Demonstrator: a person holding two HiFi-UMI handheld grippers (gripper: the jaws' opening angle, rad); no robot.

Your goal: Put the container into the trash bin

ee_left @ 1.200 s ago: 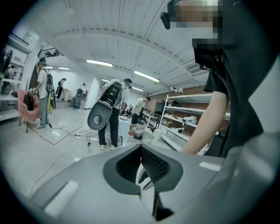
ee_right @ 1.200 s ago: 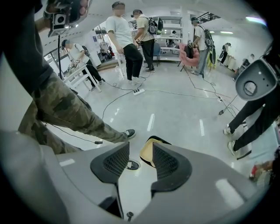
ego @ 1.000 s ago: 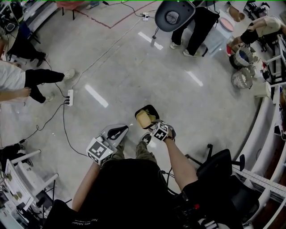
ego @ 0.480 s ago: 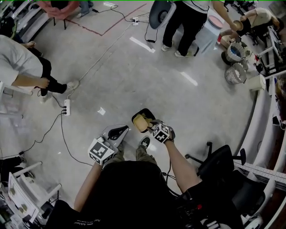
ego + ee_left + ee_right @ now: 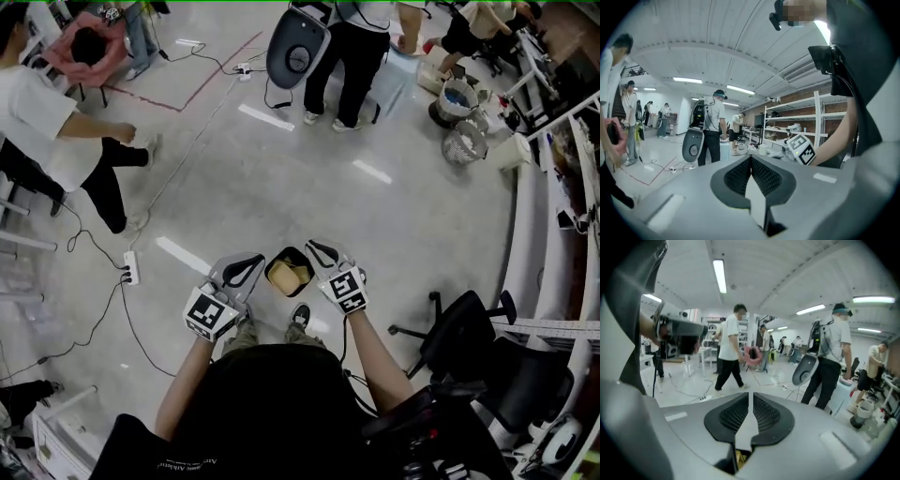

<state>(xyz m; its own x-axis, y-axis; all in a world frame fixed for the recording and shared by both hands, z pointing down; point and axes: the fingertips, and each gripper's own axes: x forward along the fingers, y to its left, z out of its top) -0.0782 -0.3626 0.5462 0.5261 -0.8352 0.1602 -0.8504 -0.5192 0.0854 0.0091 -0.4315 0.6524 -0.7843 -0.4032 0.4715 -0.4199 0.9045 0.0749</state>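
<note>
Far out to the left of the left tongs (image 5: 246,266), a person in a white shirt (image 5: 42,122) stands on the grey floor (image 5: 281,187). A white power strip (image 5: 130,273) with its cables lies nearer, on the same side. The left tongs are held low in front of the wearer, and their marker cube (image 5: 210,314) sits just behind them, toward the body. In the left gripper view these tongs (image 5: 751,157) are pressed together, the ribbed pads meeting at the tips with nothing between them. The other gripper's marker cube (image 5: 801,149) shows just off to their right.

Between the two pairs of tongs stands the black trash bin (image 5: 273,282), on the floor just ahead of the wearer's shoe (image 5: 300,316). The tan container (image 5: 289,274) lies inside the bin, apart from both pairs of tongs.

The right tongs (image 5: 322,253) are held just beside the bin's right edge, with their marker cube (image 5: 345,289) behind them. In the right gripper view these tongs (image 5: 750,397) are closing. Only a thin slit is left between the pads, and nothing is in it. They point out across the room at standing people, not at the bin.

Well off to the right of the right tongs is a black office chair (image 5: 464,337).
</note>
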